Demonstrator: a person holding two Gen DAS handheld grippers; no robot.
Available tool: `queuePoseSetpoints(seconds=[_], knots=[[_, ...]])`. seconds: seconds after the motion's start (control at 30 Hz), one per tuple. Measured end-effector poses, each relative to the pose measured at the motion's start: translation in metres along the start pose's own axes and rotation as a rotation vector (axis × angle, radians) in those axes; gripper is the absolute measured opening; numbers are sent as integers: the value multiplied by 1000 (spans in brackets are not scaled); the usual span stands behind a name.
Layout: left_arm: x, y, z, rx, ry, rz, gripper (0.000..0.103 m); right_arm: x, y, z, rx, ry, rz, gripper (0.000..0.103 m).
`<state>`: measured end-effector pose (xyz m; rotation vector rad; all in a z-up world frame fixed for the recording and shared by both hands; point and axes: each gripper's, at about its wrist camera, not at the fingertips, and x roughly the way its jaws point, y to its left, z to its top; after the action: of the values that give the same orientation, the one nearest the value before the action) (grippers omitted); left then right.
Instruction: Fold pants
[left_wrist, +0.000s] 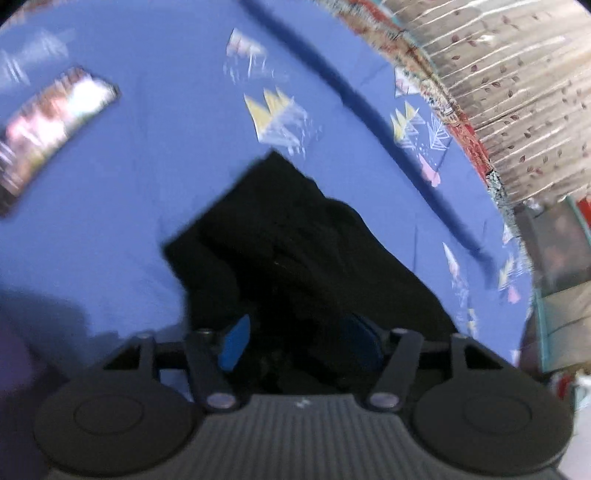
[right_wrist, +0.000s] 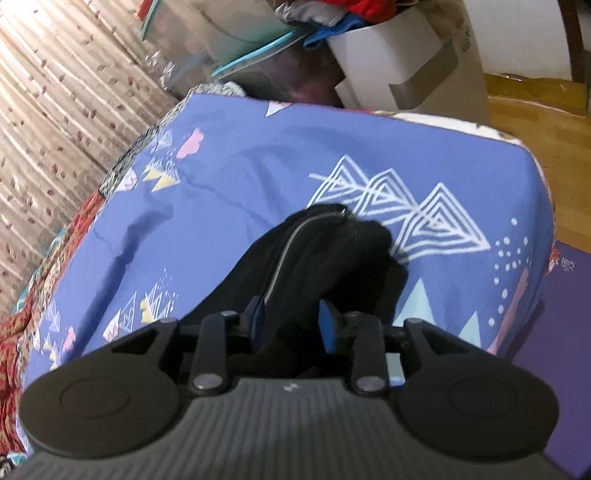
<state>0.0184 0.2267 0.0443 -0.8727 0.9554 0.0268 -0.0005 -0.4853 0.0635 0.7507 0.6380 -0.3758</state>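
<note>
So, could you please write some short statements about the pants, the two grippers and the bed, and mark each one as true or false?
1. The pants are black. True.
2. The right gripper has black fabric between its fingers. True.
3. The bed sheet is plain red. False: it is blue with printed triangle shapes.
4. The left gripper hangs over bare wooden floor. False: black cloth lies between its fingers, over the sheet.
5. A zipper shows on the pants in the right wrist view. True.
</note>
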Motion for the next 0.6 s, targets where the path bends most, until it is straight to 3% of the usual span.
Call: queuePoseSetpoints(seconds=[0.07,0.17,0.2,0.27,0.37,0.5,0.53,0.57,0.6], knots=[[15,4,8,-51,11,-7,84,2,-1,-1,5,9,10,37],[32,8,20,-117,24,-35,88,7,0,1,8,18,12,41],[36,9,22,-138,24,-37,84,10,1,3,4,20,6,41],[41,4,23,-130,33,-28,50,17,0,6,4,28,-4,41],[42,-6,23,-113,49,-35,28,27,0,9,4,38,-15,41],[33,-14,23,-113,39,-33,12,38,-1,12,5,46,-11,41],[29,-15,24,-123,40,-53,9,40,0,13,5,49,-11,33],[25,-16,26,-132,35,-73,9,41,2,14,0,46,-26,7],[18,-18,27,-134,22,-88,8,38,3,16,-1,32,-41,8]])
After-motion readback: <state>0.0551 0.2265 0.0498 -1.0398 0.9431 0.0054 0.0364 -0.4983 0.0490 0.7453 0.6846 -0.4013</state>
